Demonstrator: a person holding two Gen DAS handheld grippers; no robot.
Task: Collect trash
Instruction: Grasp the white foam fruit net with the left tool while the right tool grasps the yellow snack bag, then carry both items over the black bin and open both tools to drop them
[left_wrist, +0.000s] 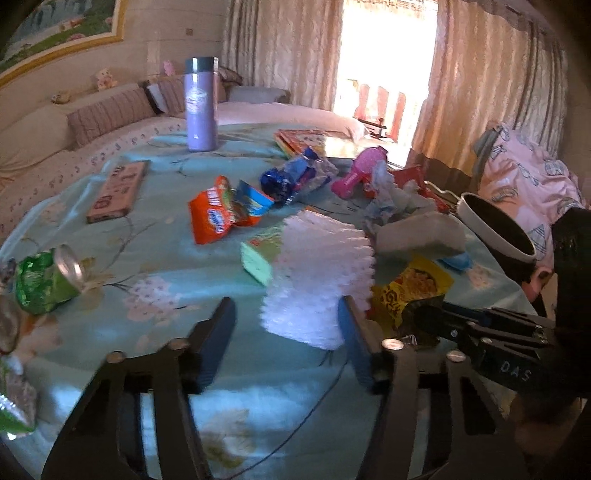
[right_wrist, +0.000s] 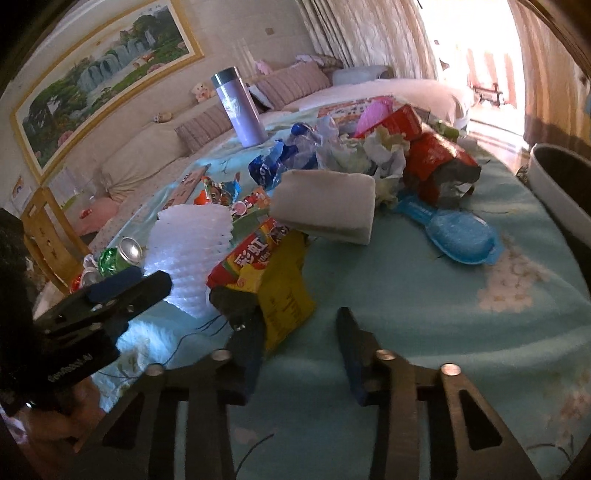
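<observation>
Trash is scattered over a table with a light blue flowered cloth (left_wrist: 155, 258). A white foam net (left_wrist: 317, 269) lies just ahead of my left gripper (left_wrist: 288, 328), its lower edge reaching in beside the right finger. The jaws stand apart and only one pad is near the foam. My right gripper (right_wrist: 291, 325) is open too. A yellow snack bag (right_wrist: 280, 291) rests against its left fingertip, with bare cloth between the fingers. Other trash includes a crushed green can (left_wrist: 48, 280), an orange wrapper (left_wrist: 214, 218), blue wrappers (left_wrist: 284, 177) and a red packet (right_wrist: 439, 162).
A purple flask (left_wrist: 201, 107) stands upright at the far side. A white folded pad (right_wrist: 328, 206), a blue plastic shell (right_wrist: 458, 236) and a flat brown box (left_wrist: 118, 192) lie on the cloth. A white-rimmed bin (left_wrist: 495, 229) stands off the table's right edge. A bed lies behind.
</observation>
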